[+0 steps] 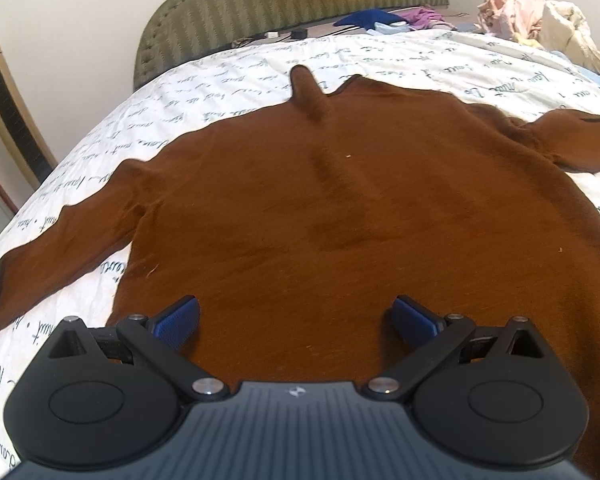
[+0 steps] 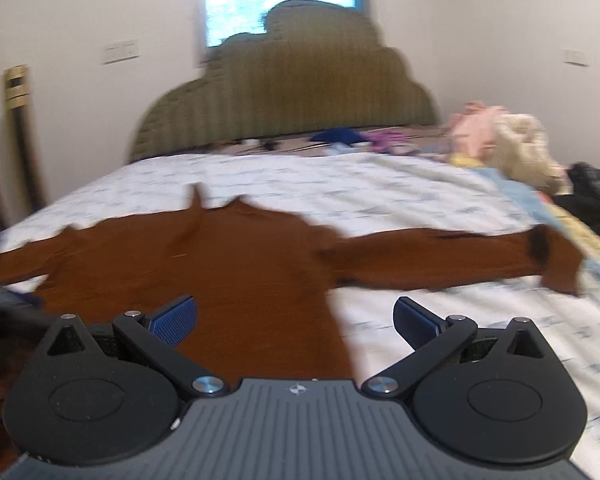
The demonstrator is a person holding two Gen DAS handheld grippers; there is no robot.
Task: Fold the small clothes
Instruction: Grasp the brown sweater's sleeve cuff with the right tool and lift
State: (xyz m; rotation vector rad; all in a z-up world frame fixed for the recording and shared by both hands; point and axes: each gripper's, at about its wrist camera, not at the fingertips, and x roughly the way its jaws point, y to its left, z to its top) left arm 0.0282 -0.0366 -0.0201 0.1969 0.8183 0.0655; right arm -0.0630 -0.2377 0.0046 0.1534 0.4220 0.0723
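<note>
A brown long-sleeved sweater (image 1: 320, 208) lies spread flat on the bed, neck towards the headboard and both sleeves stretched out sideways. My left gripper (image 1: 296, 320) hovers open over its lower body, blue pads wide apart with nothing between them. In the blurred right wrist view the same sweater (image 2: 204, 272) shows with its right sleeve (image 2: 440, 260) reaching towards the bed's right edge. My right gripper (image 2: 296, 320) is open above the sweater's lower right side edge, one pad over fabric, the other over the sheet.
The bed has a white sheet with dark script print (image 1: 420, 60) and a green padded headboard (image 1: 284, 4). A pile of pale clothes (image 1: 540, 20) lies at the far right, small blue and purple items (image 1: 376, 18) by the headboard. A gold-framed appliance (image 1: 8, 112) stands at the left.
</note>
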